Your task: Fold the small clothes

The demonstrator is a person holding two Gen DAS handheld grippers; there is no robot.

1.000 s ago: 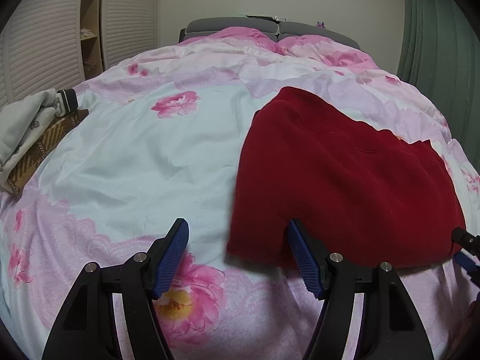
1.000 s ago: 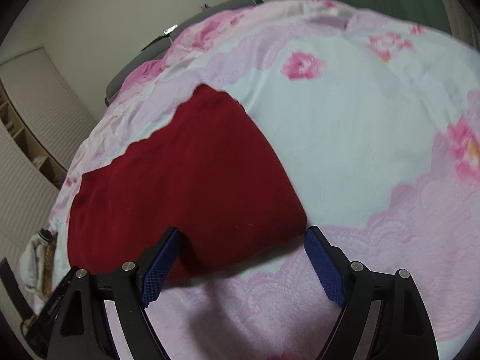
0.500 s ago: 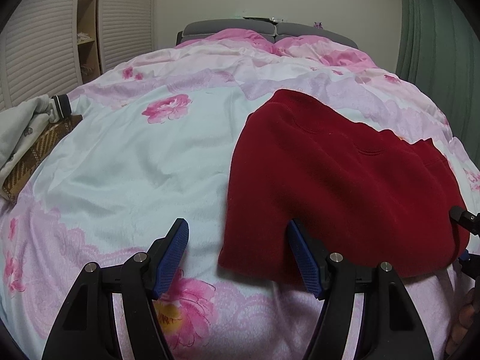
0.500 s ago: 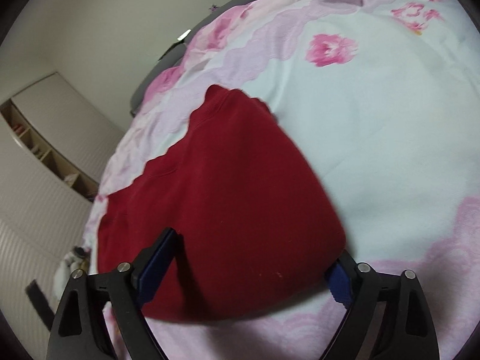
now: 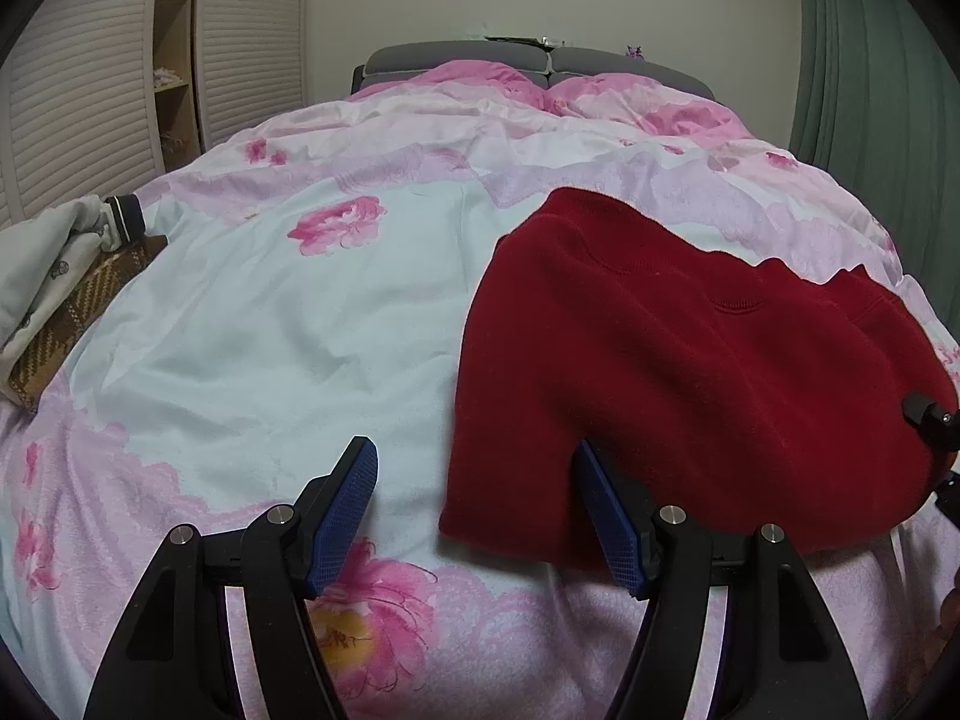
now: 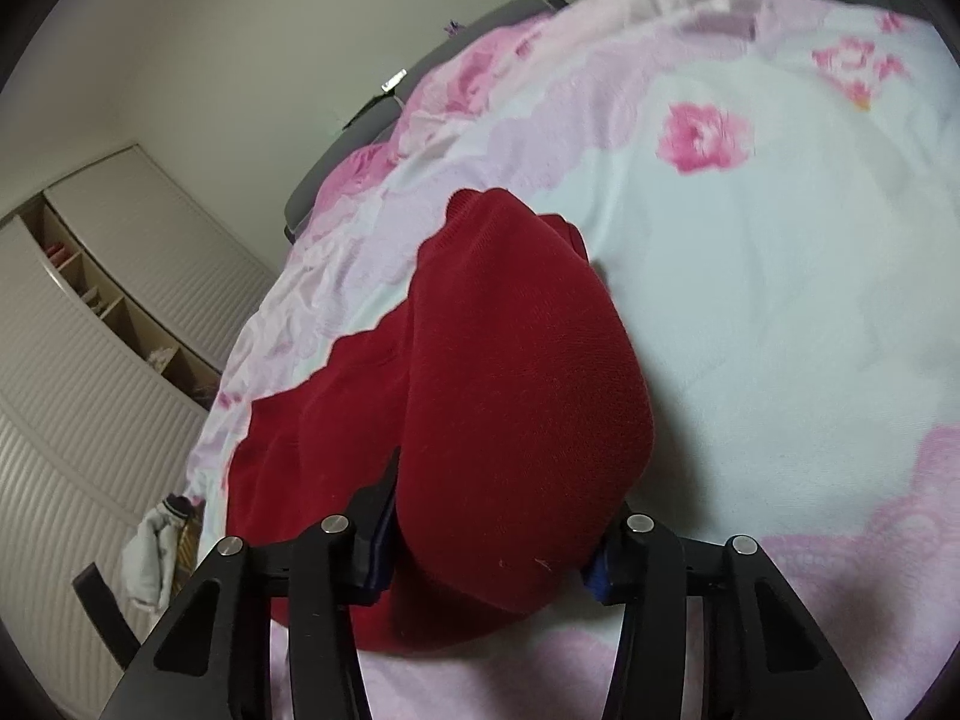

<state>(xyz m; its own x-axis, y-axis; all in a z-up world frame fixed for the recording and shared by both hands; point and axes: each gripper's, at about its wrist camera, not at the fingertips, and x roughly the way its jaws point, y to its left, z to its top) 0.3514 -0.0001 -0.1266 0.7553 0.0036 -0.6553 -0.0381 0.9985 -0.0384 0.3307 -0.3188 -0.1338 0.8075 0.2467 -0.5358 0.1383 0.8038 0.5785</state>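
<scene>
A dark red knit garment [image 5: 690, 372] lies on the floral bed cover [image 5: 288, 330], at centre right in the left wrist view. My left gripper [image 5: 480, 510] is open, its jaws straddling the garment's near left corner; the right pad [image 5: 606, 522] lies under the hem. In the right wrist view the garment [image 6: 516, 396] bulges up between the wide-apart jaws of my right gripper [image 6: 492, 546], which hide under the cloth. The right gripper's black tip [image 5: 930, 414] shows at the garment's right edge in the left wrist view.
A pile of white and brown checked clothes [image 5: 66, 288] lies at the bed's left edge. Louvred wardrobe doors [image 5: 78, 78] stand left, a green curtain [image 5: 870, 60] right, a grey headboard [image 5: 540, 60] far back.
My right gripper has pushed in over the garment's edge, and the red cloth now bunches up between its jaws. My left gripper has edged slightly toward the garment's corner.
</scene>
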